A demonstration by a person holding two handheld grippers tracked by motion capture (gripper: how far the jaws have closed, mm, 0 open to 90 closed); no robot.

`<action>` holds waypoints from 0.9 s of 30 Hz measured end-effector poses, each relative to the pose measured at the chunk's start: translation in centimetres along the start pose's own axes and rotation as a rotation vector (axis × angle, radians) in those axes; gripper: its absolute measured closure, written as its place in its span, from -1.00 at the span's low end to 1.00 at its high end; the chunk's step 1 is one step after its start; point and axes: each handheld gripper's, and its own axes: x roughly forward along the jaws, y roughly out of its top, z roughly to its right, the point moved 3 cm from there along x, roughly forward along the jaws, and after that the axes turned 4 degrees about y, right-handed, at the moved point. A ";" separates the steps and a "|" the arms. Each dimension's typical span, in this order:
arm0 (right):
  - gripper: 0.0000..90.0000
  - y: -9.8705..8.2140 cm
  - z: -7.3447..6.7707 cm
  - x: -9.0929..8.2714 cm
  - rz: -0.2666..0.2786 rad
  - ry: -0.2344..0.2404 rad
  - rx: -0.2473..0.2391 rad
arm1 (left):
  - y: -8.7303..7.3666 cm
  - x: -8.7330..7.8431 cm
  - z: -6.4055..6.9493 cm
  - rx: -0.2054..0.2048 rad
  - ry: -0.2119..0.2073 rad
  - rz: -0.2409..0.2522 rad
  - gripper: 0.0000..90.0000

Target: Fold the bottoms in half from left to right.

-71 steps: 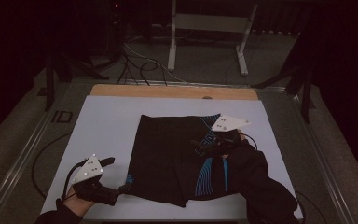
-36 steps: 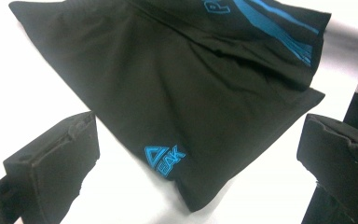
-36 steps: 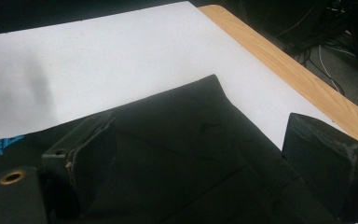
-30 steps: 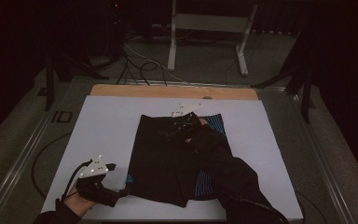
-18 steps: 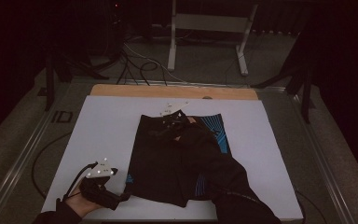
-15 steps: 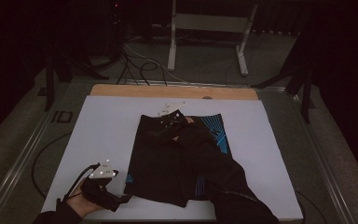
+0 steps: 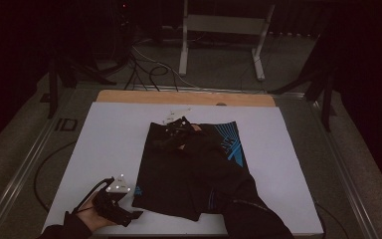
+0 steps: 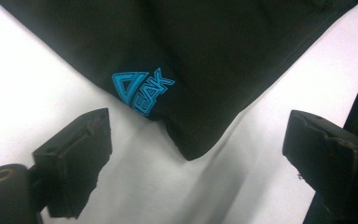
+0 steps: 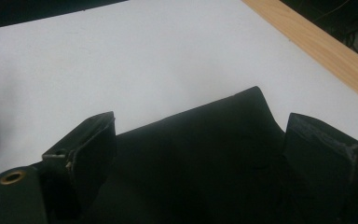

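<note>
A pair of black shorts (image 7: 189, 174) with blue print lies flat on the white table sheet (image 7: 109, 144). My left gripper (image 7: 132, 216) sits low at the shorts' near left corner. In the left gripper view that corner (image 8: 191, 140), with a blue logo (image 8: 142, 91), lies between the left gripper (image 8: 198, 128) jaws. The jaws have just been closing and stand apart, not pressing. My right gripper (image 7: 165, 135) is at the far left corner of the shorts. Its jaws are wide, with the black cloth (image 9: 191, 163) between the right gripper (image 9: 198, 135) pads.
A wooden strip (image 7: 179, 97) (image 9: 317, 42) runs along the table's far edge. Beyond it stand a metal frame (image 7: 219, 30) and loose cables (image 7: 149, 64) on the floor. My right sleeve (image 7: 248, 214) lies across the shorts. White sheet surrounds the garment on all sides.
My right gripper has travelled left along the shorts' far edge, from the far right corner to the far left one. My left gripper has sunk closer to the near left corner.
</note>
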 end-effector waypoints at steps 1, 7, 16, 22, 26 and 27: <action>-0.78 0.0 0.1 0.5 -0.007 0.002 -0.006 | 0.0 0.2 -0.1 -0.006 0.008 -0.009 -0.66; -0.78 -0.1 0.2 1.3 -0.020 0.009 -0.001 | 0.2 0.4 -0.2 -0.034 0.016 -0.019 -0.33; -0.78 0.1 0.2 2.3 -0.020 0.013 0.002 | 0.2 0.5 -0.5 -0.057 0.026 -0.023 0.06; -0.78 0.0 0.2 3.0 -0.024 0.017 0.009 | 0.5 0.7 -0.1 -0.053 0.034 -0.027 0.52; -0.78 0.0 0.1 3.5 -0.018 0.016 0.020 | 0.6 0.8 0.1 -0.050 0.027 -0.031 0.71; -0.78 0.0 0.1 3.7 -0.021 0.015 0.017 | 0.7 0.8 0.1 -0.056 0.027 -0.029 0.75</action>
